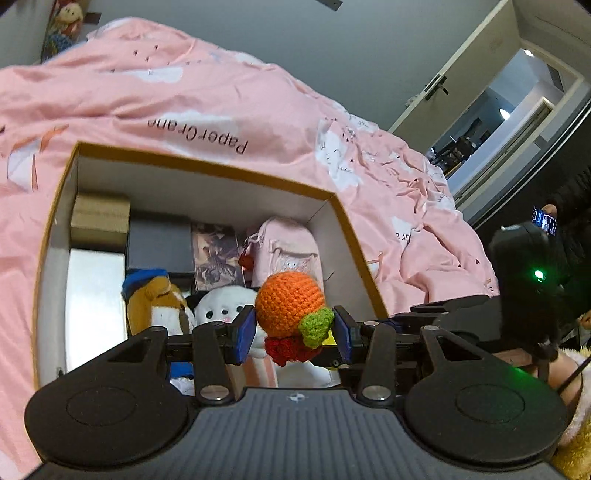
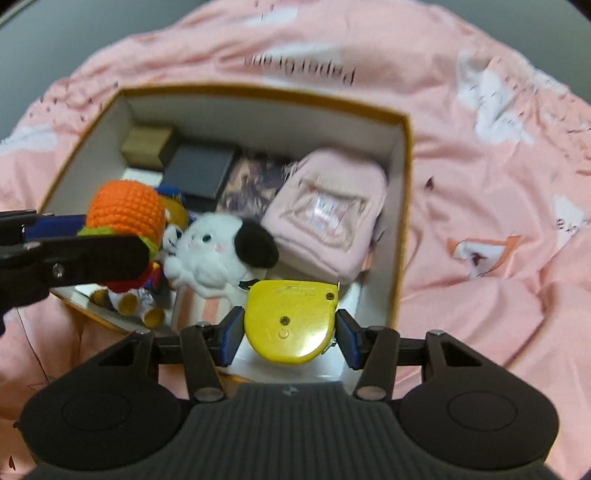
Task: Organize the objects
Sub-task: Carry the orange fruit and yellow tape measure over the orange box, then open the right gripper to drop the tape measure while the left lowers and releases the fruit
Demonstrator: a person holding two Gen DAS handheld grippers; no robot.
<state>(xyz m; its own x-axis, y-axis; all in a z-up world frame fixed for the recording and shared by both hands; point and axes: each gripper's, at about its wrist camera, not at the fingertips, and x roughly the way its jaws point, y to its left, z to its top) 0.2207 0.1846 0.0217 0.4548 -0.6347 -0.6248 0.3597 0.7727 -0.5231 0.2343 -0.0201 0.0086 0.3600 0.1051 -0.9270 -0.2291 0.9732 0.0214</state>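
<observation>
Nearest, lower centre of the left wrist view: left claw [image 1: 294,328], blue pads pressed on a crocheted orange toy [image 1: 288,302] with a green leaf and red base, held above the box.

Lower centre of the right wrist view: right claw [image 2: 289,332], pads clamped on the flat sides of a yellow tape measure [image 2: 290,321], over the box's near edge.

Middle ground: open cardboard box [image 2: 404,177], white inside, tan rim, resting on the bed. Contents:
- white plush with black ear [image 2: 218,247], centre
- brown plush with blue cap [image 1: 155,299], left of the white one
- pink pouch [image 2: 328,214], right side
- black case [image 2: 201,173], patterned packet [image 2: 255,181] and small tan box [image 2: 146,146] along the far wall

Surface: bed under a rumpled pink cover [image 1: 207,99] printed with white patches and the words "Paper Crane".

Far: grey wall [image 1: 332,48]; doll [image 1: 66,26], upper left; pale open door [image 1: 454,85] onto a lit room, upper right. A person's hand holding a phone [image 1: 545,220], right edge.
</observation>
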